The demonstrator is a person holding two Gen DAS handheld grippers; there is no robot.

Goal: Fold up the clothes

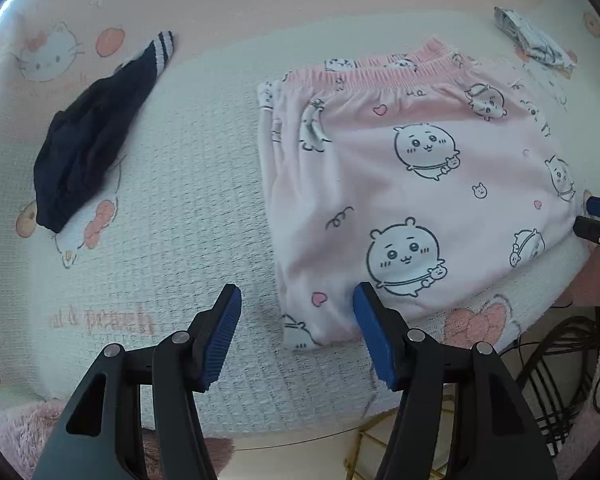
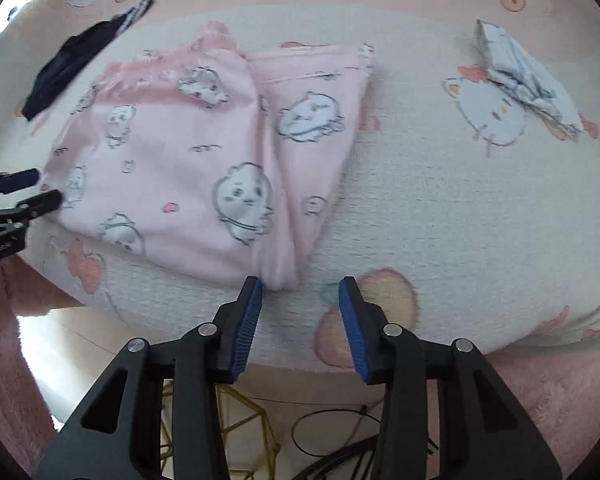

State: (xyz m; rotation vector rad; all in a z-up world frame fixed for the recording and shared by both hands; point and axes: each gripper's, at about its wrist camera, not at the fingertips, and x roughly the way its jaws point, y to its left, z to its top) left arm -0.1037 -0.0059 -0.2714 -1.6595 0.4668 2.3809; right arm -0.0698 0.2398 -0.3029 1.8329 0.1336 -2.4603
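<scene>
Left claw (image 1: 296, 312) gapes wide, empty, at 6 o'clock over the near hem. Right claw (image 2: 300, 300) half-open, empty. Pink pajama pants (image 1: 412, 184) lie folded mid-bed at 1 o'clock: soft, light, floppy; pinch near corners.

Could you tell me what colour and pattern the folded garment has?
Pale pink garment printed with white cartoon animals; clearest in the left wrist view.
</scene>
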